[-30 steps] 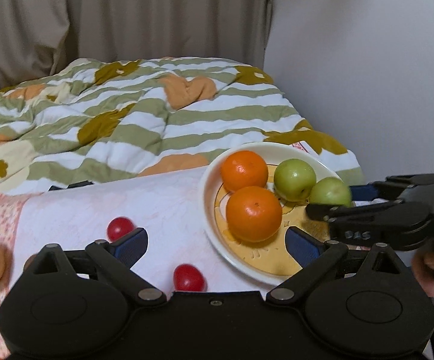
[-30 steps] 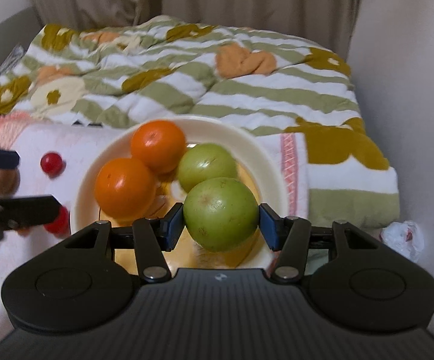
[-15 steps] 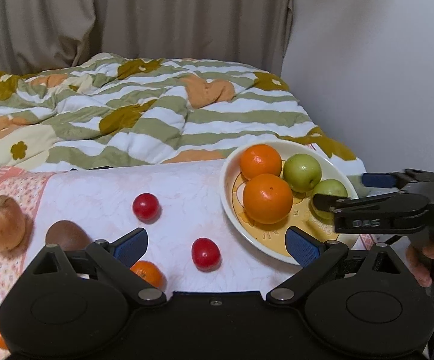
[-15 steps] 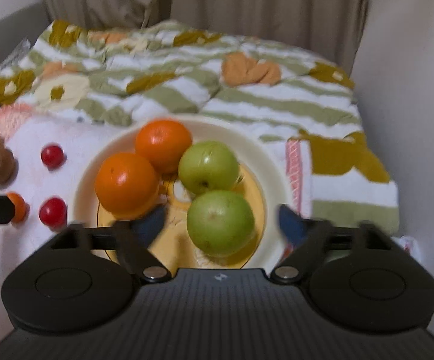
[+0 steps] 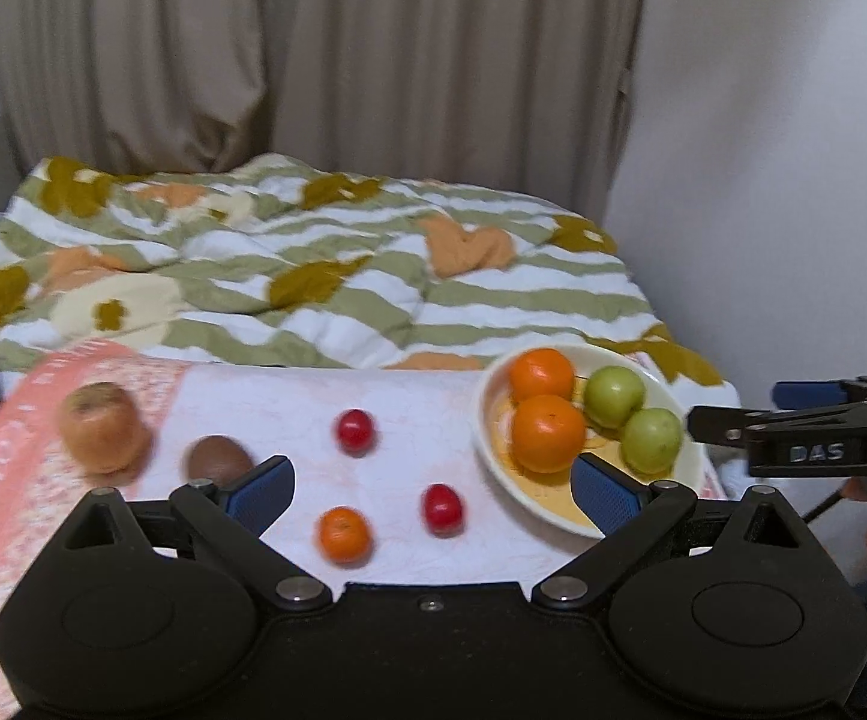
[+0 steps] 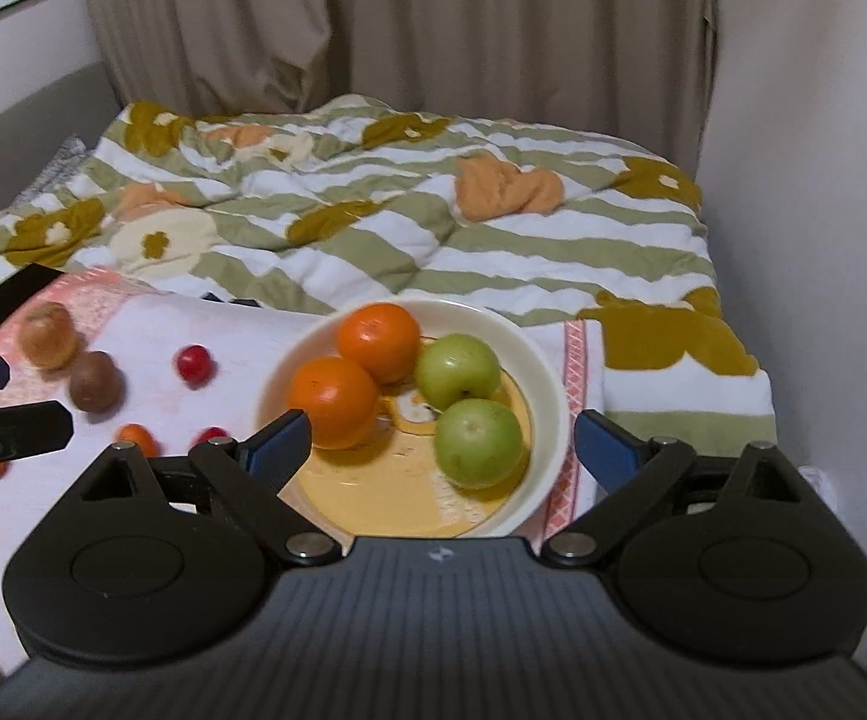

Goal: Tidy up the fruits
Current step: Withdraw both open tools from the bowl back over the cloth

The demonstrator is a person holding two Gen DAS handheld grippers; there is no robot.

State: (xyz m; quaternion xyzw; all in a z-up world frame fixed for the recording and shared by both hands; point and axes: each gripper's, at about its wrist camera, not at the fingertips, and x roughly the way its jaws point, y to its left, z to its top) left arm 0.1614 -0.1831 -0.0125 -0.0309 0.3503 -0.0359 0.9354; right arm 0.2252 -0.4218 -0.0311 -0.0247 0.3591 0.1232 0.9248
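right gripper (image 6: 439,441) let go of the near green apple (image 6: 479,443) a second ago and has backed off; its jaws are now spread wide and empty, apple sitting free in the plate (image 6: 544,372) at about 4 o'clock. left gripper (image 5: 430,489) pulled back too, so more of the cloth (image 5: 421,387) is in view; its jaws are spread as well, holding nothing. plate now has two oranges, far one (image 6: 379,342) and near one (image 6: 334,402), at 10–11 o'clock, plus second green apple (image 6: 458,371) at 1 o'clock, all packed close, some touching. read: this drop is done, four fruits sorted. still loose on the cloth, 9 o'clock side of plate: two small red fruits (image 5: 354,431) (image 5: 443,509), a small orange (image 5: 344,534), a brown kiwi-like fruit (image 5: 217,459) and a tan apple-like fruit (image 5: 99,435) furthest out. small orange and near red fruit sit right between the left jaws' line, so that's the likely next pick, left side. plate front half at 6–7 o'clock is bare, room for them. risk: small round fruits roll on cloth; blur in left view makes exact spacing unclear. right gripper shows in left view at 3 o'clock, just beside the plate rim, apart from it.
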